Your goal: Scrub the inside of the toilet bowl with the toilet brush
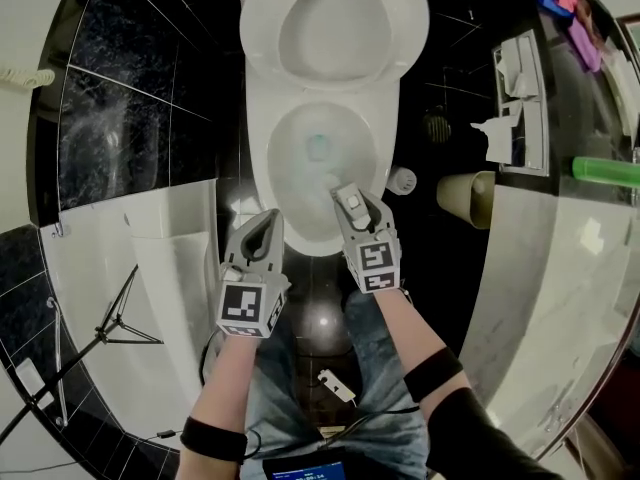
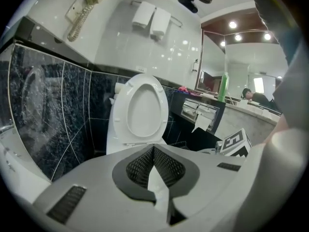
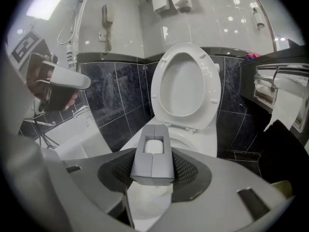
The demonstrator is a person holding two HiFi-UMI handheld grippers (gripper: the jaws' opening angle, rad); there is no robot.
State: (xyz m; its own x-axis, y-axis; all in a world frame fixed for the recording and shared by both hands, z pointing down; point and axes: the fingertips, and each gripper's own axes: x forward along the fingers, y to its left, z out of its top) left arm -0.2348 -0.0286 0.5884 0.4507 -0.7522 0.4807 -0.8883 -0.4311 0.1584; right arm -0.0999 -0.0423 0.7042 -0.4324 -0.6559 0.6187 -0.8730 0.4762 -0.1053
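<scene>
**Person's arms and grippers: two items, held side by side**

1. Left grey plastic two-jaw gripper with a black-and-white marker cube point(image 1: 268, 226): angled forward and down. Its jaw tips meet and nothing sits between them. It is carried on the bare left forearm point(image 1: 225, 388), which has a black band at the elbow end.
2. Right grey plastic two-jaw gripper with a matching marker cube point(image 1: 350, 203): tilted more steeply down and reaching slightly further forward. Its jaws are clamped on a grey block-shaped handle point(image 3: 152, 166), apparently the brush's. The right forearm point(image 1: 412, 330) is bare above a black band and a dark sleeve.
</scene>
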